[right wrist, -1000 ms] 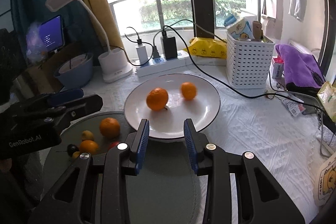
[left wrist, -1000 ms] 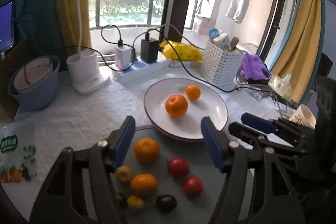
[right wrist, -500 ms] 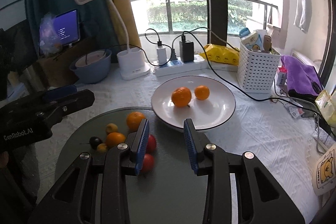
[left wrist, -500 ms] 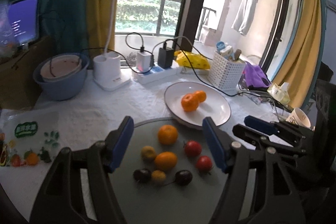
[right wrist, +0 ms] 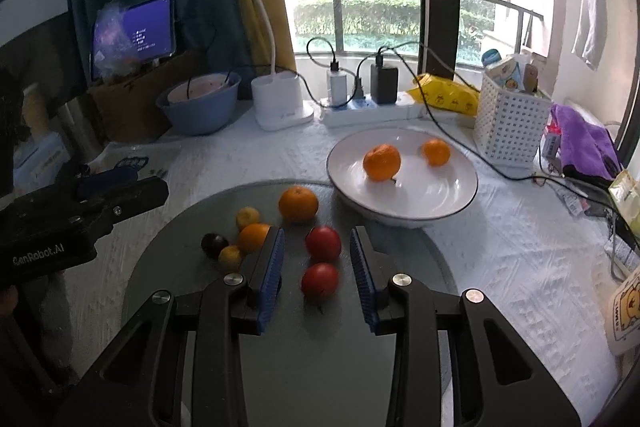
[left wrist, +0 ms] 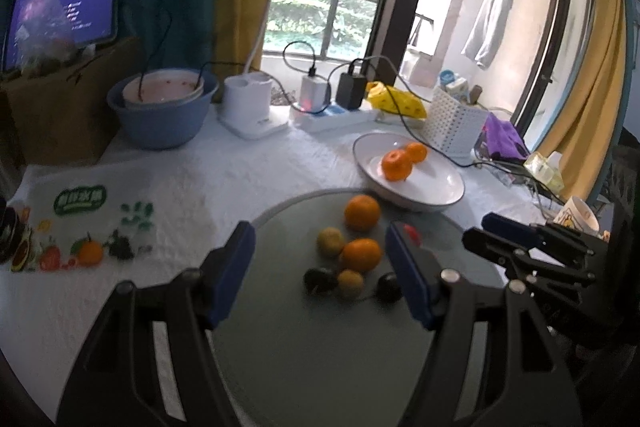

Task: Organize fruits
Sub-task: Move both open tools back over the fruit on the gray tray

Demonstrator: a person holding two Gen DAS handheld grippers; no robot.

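A white plate (right wrist: 452, 203) holds two oranges (right wrist: 382, 162) at the far side of a round grey tray (right wrist: 280, 367). On the tray lie two more oranges (right wrist: 298, 203), two red tomatoes (right wrist: 323, 243), two small yellow fruits (left wrist: 330, 242) and two dark fruits (left wrist: 320, 279). My right gripper (right wrist: 317, 239) hovers over the tray with its jaws a narrow gap apart. The tomatoes show through that gap, untouched. My left gripper (left wrist: 320, 239) stands open wide above the oranges and small fruits, holding nothing.
Behind the plate are a white lattice basket (right wrist: 512, 127), a power strip with chargers (right wrist: 372, 107), a desk lamp base (right wrist: 280, 103) and a blue bowl (right wrist: 200, 107). A cable (right wrist: 472, 155) runs past the plate. A printed plastic bag (left wrist: 80, 227) lies at the left.
Both grippers have drawn back from the plate toward the near side of the tray, so more tray and fruit show. Neither jaw gap has changed.
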